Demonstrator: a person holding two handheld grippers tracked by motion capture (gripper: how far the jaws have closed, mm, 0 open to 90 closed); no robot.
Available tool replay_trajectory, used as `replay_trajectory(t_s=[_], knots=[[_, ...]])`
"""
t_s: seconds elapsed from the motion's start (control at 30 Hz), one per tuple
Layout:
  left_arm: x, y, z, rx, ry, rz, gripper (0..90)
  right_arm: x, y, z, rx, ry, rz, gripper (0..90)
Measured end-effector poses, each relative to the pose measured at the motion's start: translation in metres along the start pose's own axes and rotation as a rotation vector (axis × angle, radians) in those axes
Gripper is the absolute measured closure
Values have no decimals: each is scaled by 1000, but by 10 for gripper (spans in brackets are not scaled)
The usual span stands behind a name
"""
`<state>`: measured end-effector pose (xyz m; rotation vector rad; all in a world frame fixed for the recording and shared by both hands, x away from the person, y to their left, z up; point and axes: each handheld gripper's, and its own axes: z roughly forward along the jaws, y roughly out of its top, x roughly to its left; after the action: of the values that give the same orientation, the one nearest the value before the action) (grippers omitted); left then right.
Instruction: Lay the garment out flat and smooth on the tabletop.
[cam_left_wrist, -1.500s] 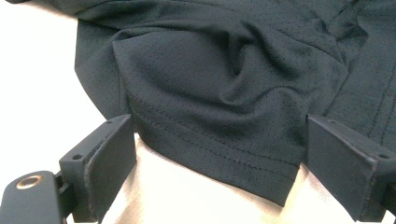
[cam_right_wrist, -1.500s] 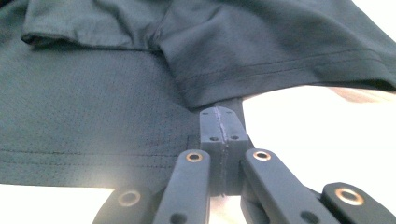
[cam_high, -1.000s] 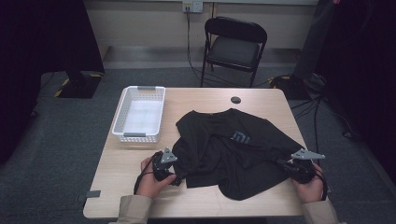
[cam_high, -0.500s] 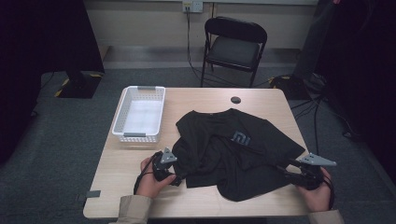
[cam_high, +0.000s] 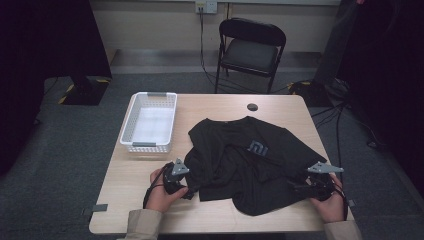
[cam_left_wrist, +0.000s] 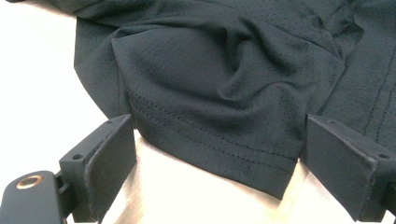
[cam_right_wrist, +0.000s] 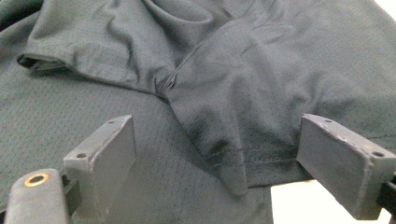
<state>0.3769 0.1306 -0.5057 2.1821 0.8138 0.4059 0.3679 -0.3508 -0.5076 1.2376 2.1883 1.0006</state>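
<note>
On the tabletop (cam_high: 125, 195), near edge, two items of mine and one garment.

Item one: my left gripper (cam_high: 186, 186). Fingers (cam_left_wrist: 109, 163) spread wide, with a stitched hem of the black T-shirt (cam_high: 250, 165) lying in the gap. I cannot make out either pad pressing the cloth; the hem seems to sit just clear of both, though the right-hand finger is close against the fabric.

Item two: my right gripper (cam_high: 295, 187). Its jaws have just been opening and now stand wide. A folded, stitched edge of the T-shirt lies between the fingers (cam_right_wrist: 105, 161), released, resting on the layer of cloth below.

Item three: the T-shirt itself, rumpled, spread across the middle and right of the tabletop, pale logo facing up, its near hem between my two hands.

Noted from above and not from the gripper views: white basket (cam_high: 150, 120) at the far left, just beside the shirt; a small dark round object (cam_high: 252, 106) near the far edge; a folding chair (cam_high: 250, 50) on the floor beyond.

Noted from the gripper views and not from above: hem stitching, mesh weave, a seam junction where folds meet.
</note>
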Motion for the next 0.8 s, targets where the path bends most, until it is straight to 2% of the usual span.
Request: replay_trajectory(t_s=[0.3, 0.37, 0.47, 0.57, 0.7, 0.8], knots=[[1, 0, -2, -2, -1, -9, 119, -1, 0, 0, 8, 6, -2, 102], [2, 0, -4, -4, -9, -44, 131, -1, 0, 0, 8, 6, -2, 102], [5, 3, -10, -32, -4, -51, 134, -1, 0, 0, 8, 6, -2, 102], [10, 9, -17, -67, 3, -81, 158, -1, 0, 0, 8, 7, -2, 102], [18, 19, -22, -97, 20, -120, 337, -1, 0, 0, 9, 6, -1, 102], [25, 31, -16, -102, 24, -143, 401, -1, 0, 0, 9, 5, 1, 102]])
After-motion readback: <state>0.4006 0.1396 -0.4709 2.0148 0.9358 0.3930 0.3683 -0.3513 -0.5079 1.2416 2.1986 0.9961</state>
